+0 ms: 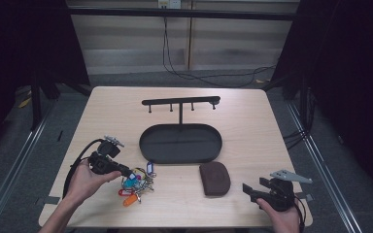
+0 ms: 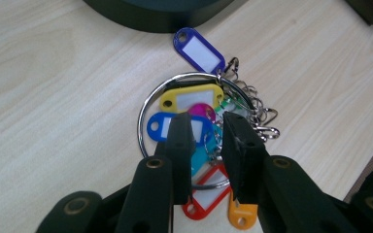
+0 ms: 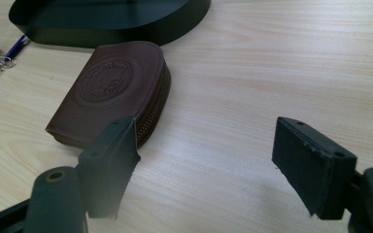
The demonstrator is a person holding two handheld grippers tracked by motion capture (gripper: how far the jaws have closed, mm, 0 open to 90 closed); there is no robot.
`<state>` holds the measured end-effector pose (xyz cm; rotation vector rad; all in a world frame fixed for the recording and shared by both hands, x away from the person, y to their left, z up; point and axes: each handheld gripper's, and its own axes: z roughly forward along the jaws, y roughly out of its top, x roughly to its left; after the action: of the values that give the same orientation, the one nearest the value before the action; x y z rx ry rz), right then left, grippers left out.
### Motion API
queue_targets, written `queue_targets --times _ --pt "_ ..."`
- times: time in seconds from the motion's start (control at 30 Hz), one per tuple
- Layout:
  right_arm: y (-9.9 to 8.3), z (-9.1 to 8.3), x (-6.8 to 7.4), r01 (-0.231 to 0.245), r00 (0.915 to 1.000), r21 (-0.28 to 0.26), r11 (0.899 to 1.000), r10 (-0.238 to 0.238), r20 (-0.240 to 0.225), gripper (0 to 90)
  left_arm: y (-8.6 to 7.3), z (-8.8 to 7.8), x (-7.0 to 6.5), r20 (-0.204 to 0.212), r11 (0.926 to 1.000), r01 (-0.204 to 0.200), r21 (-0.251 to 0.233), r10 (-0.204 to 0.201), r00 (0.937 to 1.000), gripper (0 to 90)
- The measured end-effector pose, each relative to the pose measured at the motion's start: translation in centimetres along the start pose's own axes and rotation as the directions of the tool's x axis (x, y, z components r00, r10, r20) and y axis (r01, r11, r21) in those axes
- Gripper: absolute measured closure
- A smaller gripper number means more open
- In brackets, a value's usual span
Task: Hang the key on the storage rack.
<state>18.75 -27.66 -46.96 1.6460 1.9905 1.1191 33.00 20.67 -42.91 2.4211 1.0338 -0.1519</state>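
Bunch of key tags on a steel ring [image 2: 194, 121] is seen lying flat on the bench [image 1: 252, 126], just in front of the oval black tray [image 1: 148, 145] of the hook stand [image 1: 180, 102]. Left gripper [image 2: 206, 141] is held low over the bunch, jaws narrowed and straddling the middle tags; whether the pads already press on them cannot be told, and the bunch is not lifted. Right gripper [image 3: 206, 160] is parked at the near right edge, jaws spread wide with nothing between them, a brown zip pouch [image 3: 109, 90] lying just beyond its left jaw.

Progress is judged early: the stand's pegs are bare, the tray is empty, both items rest on the bench. Left to do, by judgement: the grasp to be completed, the ring carried to a peg or the tray; the pouch is untouched.
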Motion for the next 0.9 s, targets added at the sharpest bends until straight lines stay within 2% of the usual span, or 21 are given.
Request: queue_targets --times 0.1,0.23,0.3,0.37,0.57,0.7,0.9 --pt "0.0 0.0 0.0 0.001 1.0 -0.001 1.0 -0.001 -0.002 24.4 0.6 0.2 0.2 -0.014 0.9998 -0.004 0.02 0.004 0.9999 75.4" --pt "0.0 0.1 0.0 -0.002 1.0 0.003 1.0 0.002 -0.002 24.4 1.3 0.5 0.7 -0.012 0.9991 -0.008 0.041 0.008 0.9999 75.8" --pt "0.0 0.1 0.0 -0.002 1.0 0.004 1.0 0.002 -0.004 24.3 1.4 1.2 1.2 -0.021 0.9972 0.005 0.074 -0.003 0.9998 75.8" --pt "0.0 0.1 0.0 -0.003 1.0 0.005 1.0 0.003 -0.004 24.2 1.5 1.4 1.4 -0.023 0.9962 0.006 0.087 -0.004 0.9997 75.8" --pt "0.0 0.1 0.0 -0.004 1.0 0.007 1.0 0.004 -0.004 24.1 1.8 2.0 2.6 -0.033 0.9944 0.037 0.099 -0.034 0.9989 77.6" --pt "0.0 0.2 0.0 -0.005 1.0 0.012 1.0 0.005 -0.005 24.0 1.9 2.6 2.9 -0.052 0.9918 0.025 0.125 -0.019 0.9985 80.1" --pt "0.0 0.2 0.0 -0.005 1.0 0.013 1.0 0.005 -0.007 24.0 2.1 3.2 3.0 -0.058 0.988 0.005 0.154 0.004 0.9983 79.6"
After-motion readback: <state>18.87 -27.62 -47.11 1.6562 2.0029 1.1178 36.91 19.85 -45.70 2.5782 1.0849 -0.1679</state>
